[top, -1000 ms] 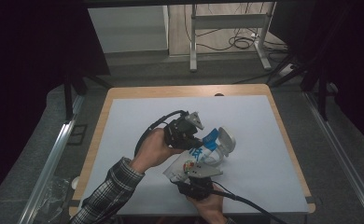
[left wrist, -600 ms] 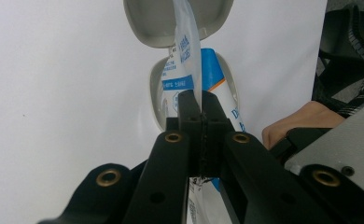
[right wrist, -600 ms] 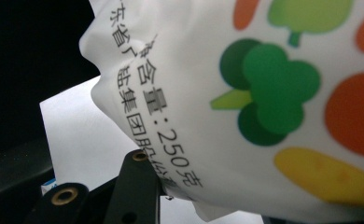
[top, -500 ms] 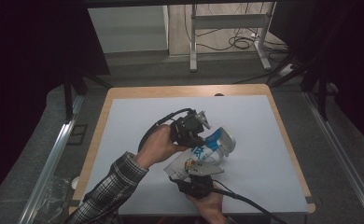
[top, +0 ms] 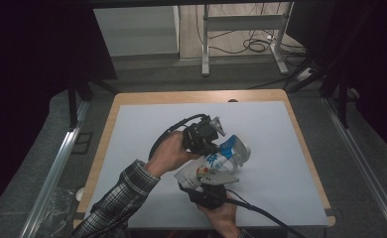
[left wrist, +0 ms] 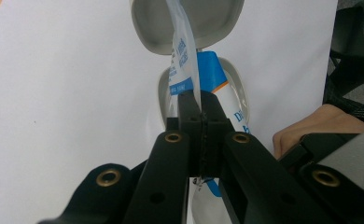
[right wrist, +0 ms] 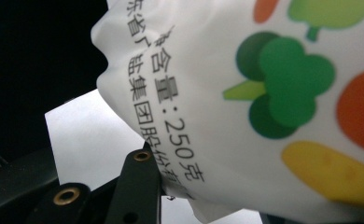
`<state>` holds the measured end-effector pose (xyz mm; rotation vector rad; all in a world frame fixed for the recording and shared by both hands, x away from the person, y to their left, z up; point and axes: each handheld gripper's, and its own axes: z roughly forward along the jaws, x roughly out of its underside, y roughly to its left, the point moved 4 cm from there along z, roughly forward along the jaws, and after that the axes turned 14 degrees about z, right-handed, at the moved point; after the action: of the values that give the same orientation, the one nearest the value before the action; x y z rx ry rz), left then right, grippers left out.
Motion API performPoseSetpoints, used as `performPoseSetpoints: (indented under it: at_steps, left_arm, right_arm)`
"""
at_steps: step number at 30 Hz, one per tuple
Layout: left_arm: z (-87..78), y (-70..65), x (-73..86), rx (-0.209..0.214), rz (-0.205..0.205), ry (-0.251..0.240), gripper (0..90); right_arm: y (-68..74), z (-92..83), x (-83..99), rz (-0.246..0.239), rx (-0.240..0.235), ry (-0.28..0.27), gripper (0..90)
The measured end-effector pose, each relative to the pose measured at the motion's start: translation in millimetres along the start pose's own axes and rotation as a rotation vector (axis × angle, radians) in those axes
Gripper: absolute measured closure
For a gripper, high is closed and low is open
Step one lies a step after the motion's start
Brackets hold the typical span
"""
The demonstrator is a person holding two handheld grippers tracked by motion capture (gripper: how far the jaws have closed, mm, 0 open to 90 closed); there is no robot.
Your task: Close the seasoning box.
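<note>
White plastic pouch (top: 216,163) with blue label and printed vegetables, held above the middle of the white-covered worktop (top: 281,148) between both grippers. Left gripper (left wrist: 201,116) clamped tight on the pouch's thin upper edge, jaws fully together. Right gripper (top: 216,181) gripping the pouch's lower body, jaws partly apart around it. Grey open clamshell case (left wrist: 203,28) lying on the worktop beneath.

bag (top: 212,165) on table (top: 281,148) centre | left gripper (top: 212,134) behind it | right gripper (top: 212,182) in front
</note>
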<state>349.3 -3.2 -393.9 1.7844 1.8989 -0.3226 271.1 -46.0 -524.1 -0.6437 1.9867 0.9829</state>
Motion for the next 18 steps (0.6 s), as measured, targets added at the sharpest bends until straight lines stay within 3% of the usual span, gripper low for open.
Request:
performPoseSetpoints:
  at_steps: [18]
  left_arm:
    - [5.3, 1.2, 0.4, 0.0, 0.028, -0.002, 90.0]
  right_arm:
    - [2.3, -1.7, -3.7, -0.03, 0.013, -0.014, 69.7]
